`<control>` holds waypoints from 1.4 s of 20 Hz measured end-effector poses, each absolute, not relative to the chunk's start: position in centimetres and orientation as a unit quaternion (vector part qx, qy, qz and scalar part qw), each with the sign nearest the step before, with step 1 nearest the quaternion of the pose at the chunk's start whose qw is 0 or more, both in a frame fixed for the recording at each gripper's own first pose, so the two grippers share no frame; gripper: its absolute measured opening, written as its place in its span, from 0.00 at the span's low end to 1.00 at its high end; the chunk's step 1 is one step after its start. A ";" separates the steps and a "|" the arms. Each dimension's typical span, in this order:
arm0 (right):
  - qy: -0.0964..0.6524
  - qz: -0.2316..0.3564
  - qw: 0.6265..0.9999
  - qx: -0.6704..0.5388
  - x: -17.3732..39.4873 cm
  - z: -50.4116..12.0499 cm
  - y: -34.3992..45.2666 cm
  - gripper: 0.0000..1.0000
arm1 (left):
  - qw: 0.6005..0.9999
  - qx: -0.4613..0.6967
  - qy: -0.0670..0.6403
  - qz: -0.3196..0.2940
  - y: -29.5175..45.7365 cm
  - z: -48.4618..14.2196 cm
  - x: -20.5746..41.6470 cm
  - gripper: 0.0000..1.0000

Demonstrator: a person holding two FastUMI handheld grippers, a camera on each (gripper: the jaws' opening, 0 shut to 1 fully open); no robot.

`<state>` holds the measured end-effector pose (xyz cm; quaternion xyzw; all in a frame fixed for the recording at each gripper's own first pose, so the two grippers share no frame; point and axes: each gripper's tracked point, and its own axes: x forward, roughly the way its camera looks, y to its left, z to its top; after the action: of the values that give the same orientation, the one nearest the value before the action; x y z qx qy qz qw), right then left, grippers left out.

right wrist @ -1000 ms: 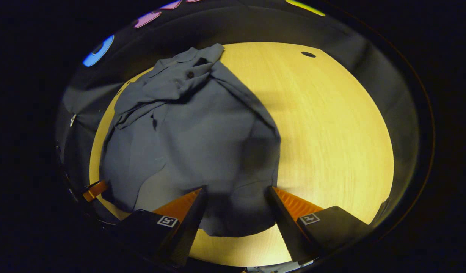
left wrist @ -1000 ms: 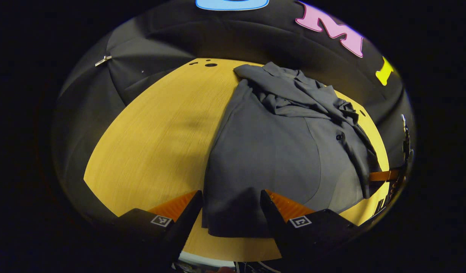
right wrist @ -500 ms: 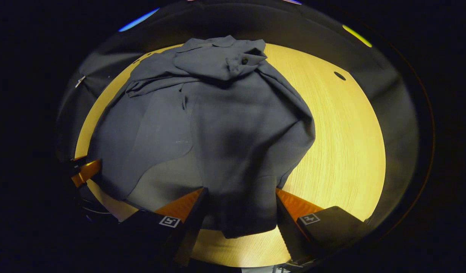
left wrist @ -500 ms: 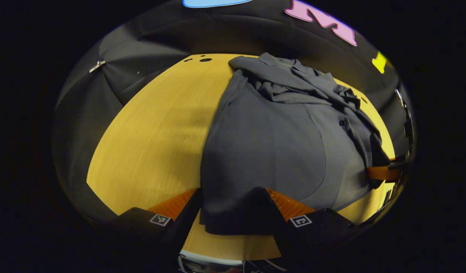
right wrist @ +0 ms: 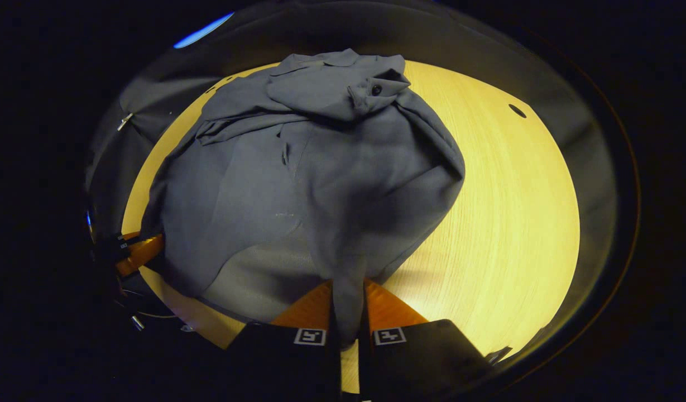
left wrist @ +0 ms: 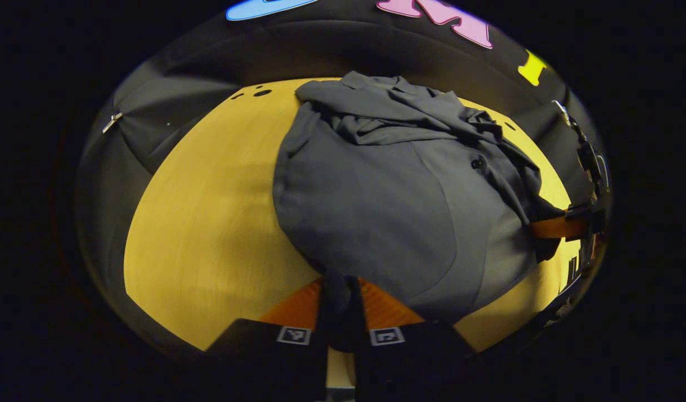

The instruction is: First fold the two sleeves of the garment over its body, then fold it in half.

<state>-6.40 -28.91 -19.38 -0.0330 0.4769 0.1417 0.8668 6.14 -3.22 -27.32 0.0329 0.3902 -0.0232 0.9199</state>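
Grey shirt [left wrist: 376, 206] lies on the wooden table [left wrist: 203, 223], both sleeves bunched across its far end, one button showing, hem nearest the cameras. Left gripper [left wrist: 340, 312] is low at the near edge, fingers closed on a pinch of hem. Right gripper [right wrist: 348, 312] likewise clamps hem cloth at the other corner.

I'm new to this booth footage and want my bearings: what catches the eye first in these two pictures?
A dark grey garment sprawls across the yellow wooden table, its sleeves bunched at the far end. At the near hem, the left gripper and the right gripper are each shut on a pinch of cloth.
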 end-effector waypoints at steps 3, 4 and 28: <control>0.457 0.159 0.875 -0.007 -6.4 -18.5 -28.8 0.08 | 0.922 0.021 0.387 -0.021 -3.6 -27.2 6.7 0.06; 0.452 0.159 0.878 -0.003 -6.2 -18.7 -28.8 0.06 | 0.920 0.013 0.390 -0.019 -3.6 -27.0 6.8 0.06; 0.327 0.166 0.925 0.101 3.8 -6.1 -25.3 0.05 | 0.969 -0.106 0.217 -0.053 -5.0 -8.7 17.5 0.06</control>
<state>3.78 -25.26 -6.05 0.1007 0.3268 0.1658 0.9250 17.48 -4.95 -8.71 -0.1064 0.2169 -0.0529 0.9689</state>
